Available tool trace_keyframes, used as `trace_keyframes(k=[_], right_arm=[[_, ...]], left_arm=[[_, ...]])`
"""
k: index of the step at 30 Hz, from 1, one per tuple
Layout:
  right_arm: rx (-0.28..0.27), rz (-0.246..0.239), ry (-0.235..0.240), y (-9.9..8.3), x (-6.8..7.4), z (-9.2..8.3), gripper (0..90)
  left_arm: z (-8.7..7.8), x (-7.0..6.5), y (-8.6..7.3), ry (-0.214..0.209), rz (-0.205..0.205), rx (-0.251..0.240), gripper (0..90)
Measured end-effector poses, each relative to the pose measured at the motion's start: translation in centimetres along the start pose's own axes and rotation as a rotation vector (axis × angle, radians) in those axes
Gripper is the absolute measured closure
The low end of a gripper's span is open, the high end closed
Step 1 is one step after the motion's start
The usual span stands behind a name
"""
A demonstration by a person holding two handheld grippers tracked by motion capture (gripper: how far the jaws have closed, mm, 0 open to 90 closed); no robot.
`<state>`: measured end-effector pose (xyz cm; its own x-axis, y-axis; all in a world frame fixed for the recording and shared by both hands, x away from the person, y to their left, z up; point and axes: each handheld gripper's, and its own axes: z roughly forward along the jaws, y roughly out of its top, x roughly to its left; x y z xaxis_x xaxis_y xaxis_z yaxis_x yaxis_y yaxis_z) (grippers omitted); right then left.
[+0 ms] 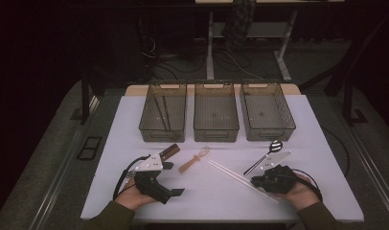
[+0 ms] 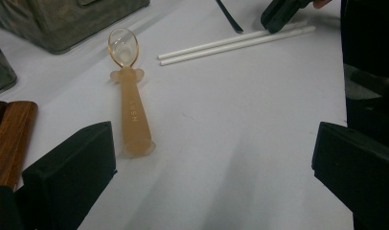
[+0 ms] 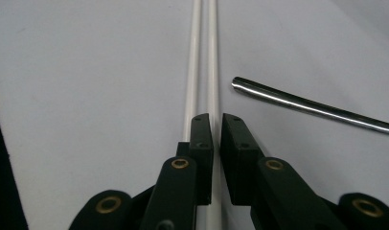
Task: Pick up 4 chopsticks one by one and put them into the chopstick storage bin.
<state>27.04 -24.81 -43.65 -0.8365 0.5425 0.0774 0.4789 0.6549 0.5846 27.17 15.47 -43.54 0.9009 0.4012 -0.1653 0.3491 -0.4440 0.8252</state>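
Observation:
A pair of white chopsticks [image 1: 240, 180] lies diagonally on the white table [image 1: 216, 211], also seen in the right gripper view [image 3: 203, 57] and the left gripper view [image 2: 235, 44]. My right gripper [image 1: 255, 181] [image 3: 216, 132] rests over them near their middle, its jaws closed to a thin slit with nothing seen between them. An amber plastic spoon [image 1: 194, 161] [image 2: 131, 108] lies at the table's centre. My left gripper [image 1: 173, 178] [image 2: 211, 167] stands wide open just short of its handle end. A metal spoon [image 1: 265, 155] [image 3: 312, 108] lies just right of the chopsticks.
Three translucent brown bins stand in a row at the back: left [image 1: 163, 112] with dark sticks inside, middle [image 1: 215, 112], right [image 1: 266, 111]. A brown wooden piece [image 1: 169, 152] [image 2: 10, 139] lies beside the left gripper. The right gripper [image 2: 279, 14] shows far off in the left gripper view.

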Motion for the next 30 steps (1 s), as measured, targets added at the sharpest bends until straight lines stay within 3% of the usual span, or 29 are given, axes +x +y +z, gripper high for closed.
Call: trace_keyframes(k=[8,13,19,30], right_arm=[[0.01,0.018,0.032,0.15,-0.43,0.33,79.7],[0.021,0.007,-0.005,0.31,0.07,0.41,79.5],[0.017,0.019,-0.005,0.27,-0.02,0.43,80.7],[0.005,-0.015,-0.022,0.08,0.22,0.46,82.2]], left_arm=[[0.0,0.0,0.0,-0.001,0.0,0.0,0.0],[0.02,0.0,0.0,-0.001,0.002,0.001,0.0],[0.05,0.0,0.0,-0.001,0.002,0.003,0.0],[0.1,-0.05,0.01,-0.001,0.003,0.003,0.0]])
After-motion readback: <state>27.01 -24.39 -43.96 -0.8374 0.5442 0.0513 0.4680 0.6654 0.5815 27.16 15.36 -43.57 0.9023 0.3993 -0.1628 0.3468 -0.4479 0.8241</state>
